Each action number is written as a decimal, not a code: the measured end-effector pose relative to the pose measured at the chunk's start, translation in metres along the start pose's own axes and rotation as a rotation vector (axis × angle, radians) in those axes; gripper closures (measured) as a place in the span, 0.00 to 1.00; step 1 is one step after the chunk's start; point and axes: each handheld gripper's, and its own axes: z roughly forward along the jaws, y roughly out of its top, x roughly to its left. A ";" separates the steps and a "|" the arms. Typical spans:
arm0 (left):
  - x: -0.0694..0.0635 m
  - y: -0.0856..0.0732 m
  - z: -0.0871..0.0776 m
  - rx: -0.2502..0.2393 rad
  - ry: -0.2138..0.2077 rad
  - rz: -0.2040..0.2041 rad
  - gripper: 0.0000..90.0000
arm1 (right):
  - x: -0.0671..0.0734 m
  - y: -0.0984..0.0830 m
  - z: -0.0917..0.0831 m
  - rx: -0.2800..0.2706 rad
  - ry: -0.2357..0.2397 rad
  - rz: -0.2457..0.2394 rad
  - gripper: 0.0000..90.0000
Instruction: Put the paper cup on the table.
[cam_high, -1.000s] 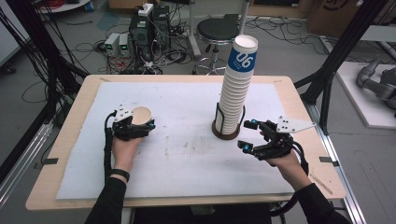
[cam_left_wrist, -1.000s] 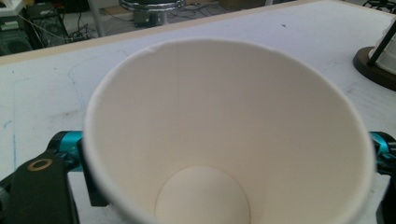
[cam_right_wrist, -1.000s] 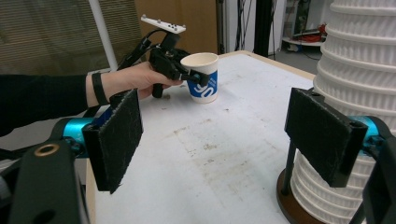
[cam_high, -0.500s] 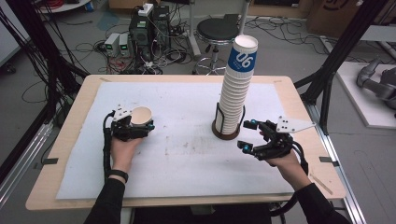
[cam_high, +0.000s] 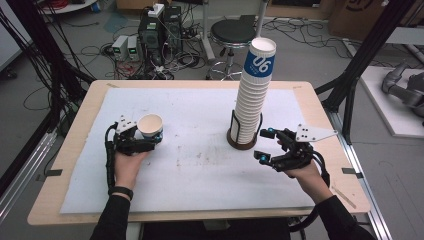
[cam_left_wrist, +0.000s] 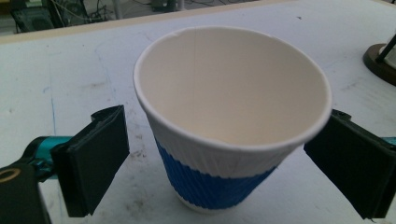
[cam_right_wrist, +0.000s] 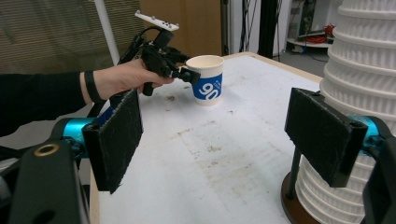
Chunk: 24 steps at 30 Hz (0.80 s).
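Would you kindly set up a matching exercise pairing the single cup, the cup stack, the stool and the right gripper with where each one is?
1. single paper cup
2. stack of paper cups
3. black stool
4. right gripper

a. on the floor beyond the table
b. open, beside the stack's base
c. between the left gripper's jaws
d. on a dark round stand

Pairs: 1-c, 2-d, 3-a, 4-b

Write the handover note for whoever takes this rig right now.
Left gripper: jaws open on either side of the single paper cup, which stands upright on the white mat; not clamped.
Right gripper: open, empty, beside the cup stack in its holder.
Done: one cup stands apart from the stack.
Left: probably pulling further cups; the right gripper looks best placed.
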 end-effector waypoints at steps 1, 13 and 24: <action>0.000 0.000 -0.002 0.006 -0.004 -0.002 0.07 | 0.000 0.000 0.000 0.000 0.000 0.000 0.22; -0.002 0.004 -0.035 -0.014 -0.030 -0.024 0.07 | -0.002 0.000 0.000 -0.002 -0.003 0.004 0.22; -0.017 0.024 -0.058 -0.207 -0.302 -0.018 0.13 | -0.004 -0.002 -0.011 0.002 -0.018 0.013 0.22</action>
